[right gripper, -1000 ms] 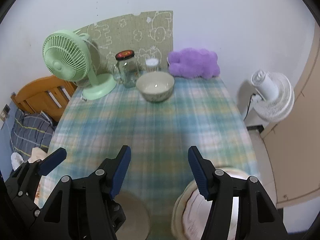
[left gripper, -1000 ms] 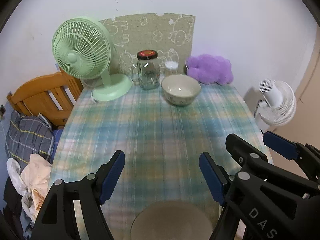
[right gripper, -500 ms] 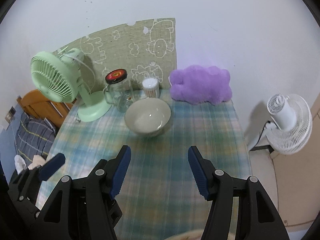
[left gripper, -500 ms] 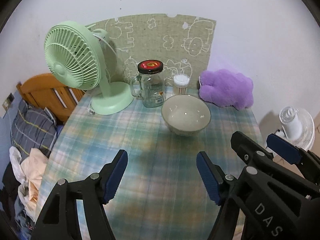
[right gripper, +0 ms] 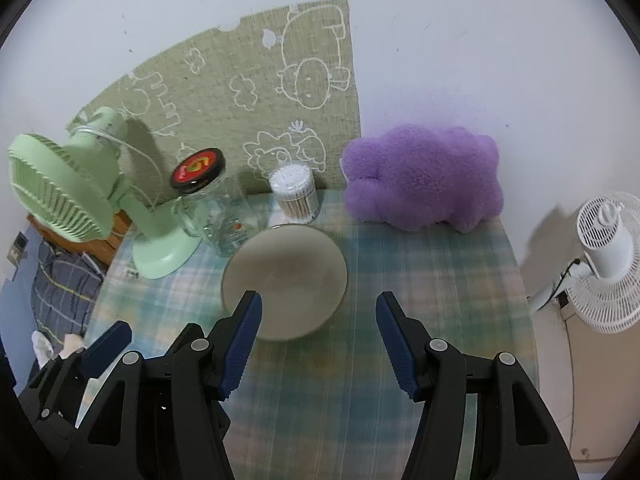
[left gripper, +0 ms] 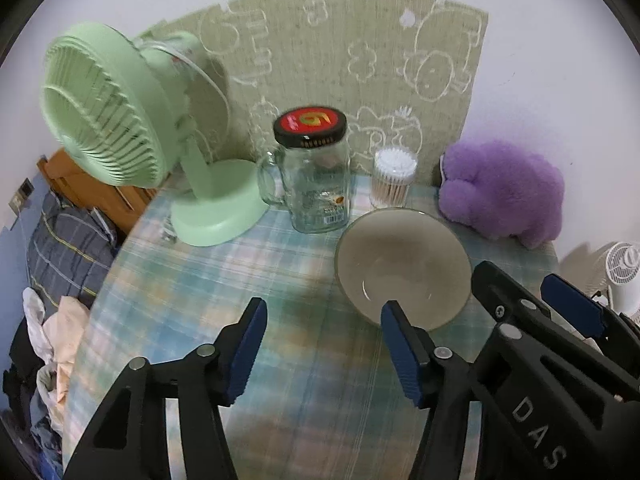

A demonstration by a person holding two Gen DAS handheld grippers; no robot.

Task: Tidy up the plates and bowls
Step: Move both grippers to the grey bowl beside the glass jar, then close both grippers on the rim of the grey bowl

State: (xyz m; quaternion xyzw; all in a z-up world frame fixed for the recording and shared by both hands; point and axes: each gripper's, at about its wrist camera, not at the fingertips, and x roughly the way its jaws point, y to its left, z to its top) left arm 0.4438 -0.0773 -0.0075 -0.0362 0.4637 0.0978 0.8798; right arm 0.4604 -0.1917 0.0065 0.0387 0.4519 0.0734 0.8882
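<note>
A beige empty bowl (left gripper: 402,266) stands on the plaid tablecloth (left gripper: 224,280) near the table's far end; it also shows in the right wrist view (right gripper: 286,280). My left gripper (left gripper: 324,354) is open and empty, its right fingertip just in front of the bowl's near rim. My right gripper (right gripper: 318,346) is open and empty, its left fingertip over the bowl's near rim. The right gripper also shows at the right of the left wrist view (left gripper: 536,308). No plates are in view now.
Behind the bowl stand a glass jar with a black and red lid (left gripper: 316,176), a tub of cotton swabs (left gripper: 394,178), a green desk fan (left gripper: 132,132) and a purple plush (left gripper: 502,192). A white floor fan (right gripper: 608,260) stands off the table's right edge.
Both grippers moved forward along the table toward the bowl, which now sits just at the fingertips. The plates seen near the front edge have dropped out of view.
</note>
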